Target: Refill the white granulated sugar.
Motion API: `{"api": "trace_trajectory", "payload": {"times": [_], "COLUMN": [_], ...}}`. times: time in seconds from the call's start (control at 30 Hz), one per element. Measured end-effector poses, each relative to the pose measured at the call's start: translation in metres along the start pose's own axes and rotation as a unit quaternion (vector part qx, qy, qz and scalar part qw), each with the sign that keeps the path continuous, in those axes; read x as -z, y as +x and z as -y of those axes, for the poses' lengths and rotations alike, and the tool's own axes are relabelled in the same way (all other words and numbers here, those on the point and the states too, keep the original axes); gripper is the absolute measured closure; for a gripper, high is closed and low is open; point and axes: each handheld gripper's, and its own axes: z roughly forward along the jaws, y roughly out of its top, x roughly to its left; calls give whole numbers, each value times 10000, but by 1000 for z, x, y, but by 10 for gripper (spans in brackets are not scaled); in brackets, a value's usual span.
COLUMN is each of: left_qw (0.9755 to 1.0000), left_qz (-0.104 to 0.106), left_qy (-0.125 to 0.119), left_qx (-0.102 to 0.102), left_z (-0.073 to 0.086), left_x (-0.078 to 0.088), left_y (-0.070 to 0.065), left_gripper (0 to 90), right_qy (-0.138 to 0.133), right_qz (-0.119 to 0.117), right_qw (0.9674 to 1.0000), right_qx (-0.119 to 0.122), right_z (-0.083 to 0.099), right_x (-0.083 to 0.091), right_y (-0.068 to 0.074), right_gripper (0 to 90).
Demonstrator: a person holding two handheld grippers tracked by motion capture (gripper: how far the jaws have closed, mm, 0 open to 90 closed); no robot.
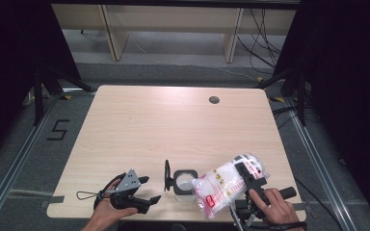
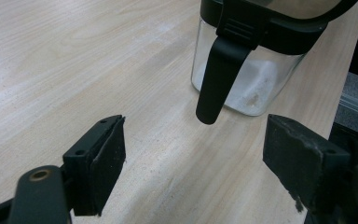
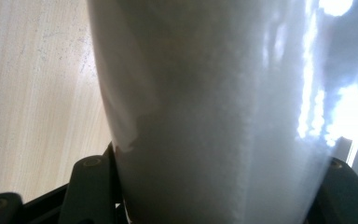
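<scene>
While the left gripper (image 1: 150, 189) hovers low over the counter's (image 1: 149, 125) near edge with its jaws spread and nothing between them, the right gripper (image 1: 250, 177) pinches a plastic bag of white granules (image 1: 221, 185), tilted with its lower end toward the jar. Just beyond the left jaws stands the clear square jar (image 1: 183, 183), its black lid (image 1: 166, 175) flipped open to the side.

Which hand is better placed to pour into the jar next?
Right. Its tongs already clamp the clear plastic bag of white granules, tilted beside the open clear square jar. The left tongs stand open, holding nothing.
</scene>
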Motion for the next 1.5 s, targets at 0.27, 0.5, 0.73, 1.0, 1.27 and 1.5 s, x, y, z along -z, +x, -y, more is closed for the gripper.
{"api": "trace_trajectory", "payload": {"times": [0.27,0.5,0.73,1.0,1.27,1.5], "left_qw": [10000,10000,10000,10000,10000,10000], "left_qz": [-14,-14,-1,-34,-39,-38], "left_qy": [-2,0,0,47,43,41], "left_qx": [8,2,3,-30,-33,-29], "left_z": [0,0,0,0,0,0], "left_x": [0,0,0,0,0,0], "left_y": [0,0,0,0,0,0], "left_gripper": [206,207,207,209,208,208], "right_qy": [-129,-17,-7,-80,-45,-208], "right_qz": [94,-11,-6,89,72,211], "right_qw": [9998,9998,10000,9999,9999,9992], "right_qx": [108,193,41,106,-58,283], "right_z": [-1,-1,-1,-1,-3,-4], "right_x": [-1,0,0,0,2,1], "right_y": [-1,-3,-1,-2,2,-4], "right_gripper": [426,426,426,426,426,426]}}
